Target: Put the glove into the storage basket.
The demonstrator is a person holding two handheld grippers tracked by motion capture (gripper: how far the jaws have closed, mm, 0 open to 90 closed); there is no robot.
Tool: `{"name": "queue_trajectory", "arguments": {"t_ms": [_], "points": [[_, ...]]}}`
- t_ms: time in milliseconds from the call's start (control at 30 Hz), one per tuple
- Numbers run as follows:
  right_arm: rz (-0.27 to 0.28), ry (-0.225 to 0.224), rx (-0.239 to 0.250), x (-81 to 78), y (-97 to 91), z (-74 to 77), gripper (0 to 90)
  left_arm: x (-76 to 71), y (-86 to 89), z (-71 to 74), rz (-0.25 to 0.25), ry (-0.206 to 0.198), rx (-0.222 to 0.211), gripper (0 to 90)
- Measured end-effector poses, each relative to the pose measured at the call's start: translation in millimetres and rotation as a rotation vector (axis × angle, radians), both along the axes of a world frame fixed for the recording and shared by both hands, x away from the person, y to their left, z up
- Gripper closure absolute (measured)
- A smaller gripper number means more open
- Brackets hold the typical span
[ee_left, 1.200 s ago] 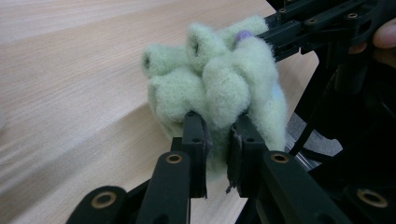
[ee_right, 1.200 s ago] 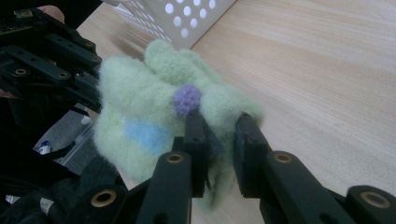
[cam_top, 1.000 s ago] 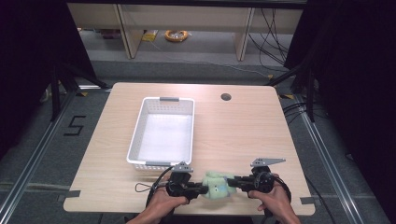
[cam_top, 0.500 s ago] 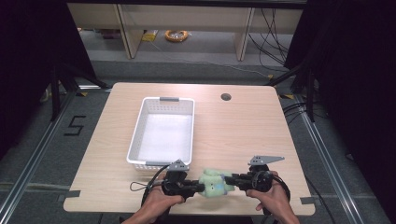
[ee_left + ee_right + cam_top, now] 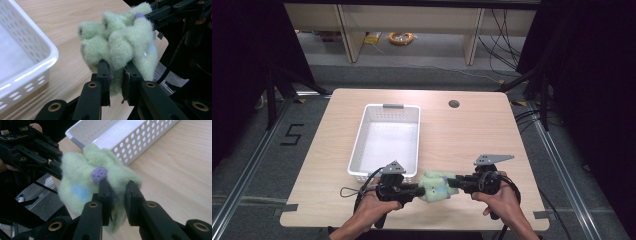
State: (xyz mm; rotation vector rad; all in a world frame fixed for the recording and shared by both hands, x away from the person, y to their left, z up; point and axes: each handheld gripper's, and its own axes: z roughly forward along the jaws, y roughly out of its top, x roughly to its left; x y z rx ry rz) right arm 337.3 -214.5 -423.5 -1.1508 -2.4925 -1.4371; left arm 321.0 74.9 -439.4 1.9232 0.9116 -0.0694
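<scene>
A fluffy pale green plush toy with a purple knob and a light blue patch hangs between both grippers near the table's front edge. From the left, my left gripper is shut on the toy's fur. My right gripper is shut on the toy from the right side. Both jaw pairs pinch folds of the fur. The toy is held a little above the wooden table.
A white perforated basket stands just behind the left gripper, its near rim close to the toy. A round cable hole sits at the table's back right. Bare tabletop lies to the right of the basket.
Both grippers have lifted the plush toy slightly off the table and carried it a little away from the front edge. The grips look unchanged.
</scene>
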Motion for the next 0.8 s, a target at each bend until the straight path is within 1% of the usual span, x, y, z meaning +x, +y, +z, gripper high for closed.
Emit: {"name": "queue_trajectory", "arguments": {"t_ms": [33, 67, 100, 133, 167, 200, 233, 300, 333, 367, 400, 433, 467, 500, 533, 567, 600, 633, 700, 733, 767, 800], "points": [[0.001, 0.001, -0.003, 1.4, 0.9, 2.0, 77.8, 1.0, 1.8, 2.5, 0.0, -0.002, 0.0, 77.2], [-0.004, 0.021, 0.0, 2.1, 3.5, 5.4, 77.8, 1.7, 3.6, 5.2, 0.008, -0.005, 0.007, 77.1], [0.008, -0.01, 0.006, 5.9, 5.3, 6.3, 77.7, 3.0, 5.3, 7.6, 0.012, -0.007, 0.008, 77.1], [0.008, -0.01, 0.006, 5.9, 5.3, 6.3, 77.7, 3.0, 5.3, 7.6, 0.012, -0.007, 0.008, 77.1], [0.007, -0.006, -0.005, 8.2, 7.1, 9.2, 77.7, 4.6, 8.0, 10.6, 0.015, -0.009, 0.009, 77.1], [0.005, 0.012, 0.01, 10.6, 11.0, 11.4, 77.7, 5.6, 9.4, 12.2, 0.02, -0.008, 0.008, 77.1], [0.018, 0.01, 0.01, 15.9, 14.9, 15.4, 77.7, 6.9, 11.7, 14.6, 0.023, -0.009, 0.01, 77.0], [0.015, 0.013, 0.009, 18.0, 17.4, 17.9, 77.7, 10.5, 17.9, 19.6, 0.033, -0.005, 0.013, 77.0], [0.025, 0.0, 0.003, 23.9, 22.3, 22.3, 77.7, 13.4, 22.2, 22.3, 0.039, -0.008, 0.009, 77.0], [0.019, 0.007, 0.005, 25.3, 26.0, 24.8, 77.7, 13.4, 22.2, 22.3, 0.039, -0.008, 0.009, 77.0], [0.027, 0.009, 0.003, 28.0, 28.4, 27.1, 77.7, 14.8, 24.7, 23.8, 0.043, -0.004, 0.012, 77.0], [0.031, -0.008, -0.016, 31.3, 30.3, 29.3, 77.7, 16.1, 27.2, 24.9, 0.047, -0.002, 0.011, 76.9], [0.031, -0.008, -0.016, 31.3, 30.3, 29.3, 77.7, 17.1, 29.4, 25.7, 0.062, -0.007, 0.008, 76.9], [0.032, -0.01, -0.012, 35.8, 35.9, 32.9, 77.7, 18.8, 32.0, 26.6, 0.065, -0.007, 0.009, 76.9], [0.048, -0.009, -0.006, 39.1, 38.6, 33.8, 77.7, 22.3, 37.4, 27.7, 0.076, 0.003, 0.004, 77.0], [0.038, 0.015, -0.013, 39.1, 41.6, 36.5, 77.7, 23.7, 39.5, 28.4, 0.085, 0.002, 0.008, 76.9], [0.038, 0.015, -0.013, 39.1, 41.6, 36.5, 77.7, 23.7, 39.5, 28.4, 0.085, 0.002, 0.008, 76.9], [0.046, -0.012, -0.026, 42.8, 43.5, 37.2, 77.7, 26.0, 42.4, 28.8, 0.085, 0.004, 0.006, 76.9], [0.049, 0.0, -0.025, 47.8, 53.2, 40.2, 77.8, 29.1, 47.9, 30.6, 0.096, 0.007, 0.018, 76.9], [0.049, 0.0, -0.025, 47.8, 53.2, 40.2, 77.8, 29.1, 47.9, 30.6, 0.096, 0.007, 0.018, 76.9], [0.055, -0.009, -0.042, 53.3, 58.5, 41.7, 77.7, 32.3, 52.3, 32.0, 0.099, 0.008, 0.021, 76.9], [0.055, -0.009, -0.042, 53.3, 58.5, 41.7, 77.7, 32.3, 52.3, 32.0, 0.099, 0.008, 0.021, 76.9]]}}
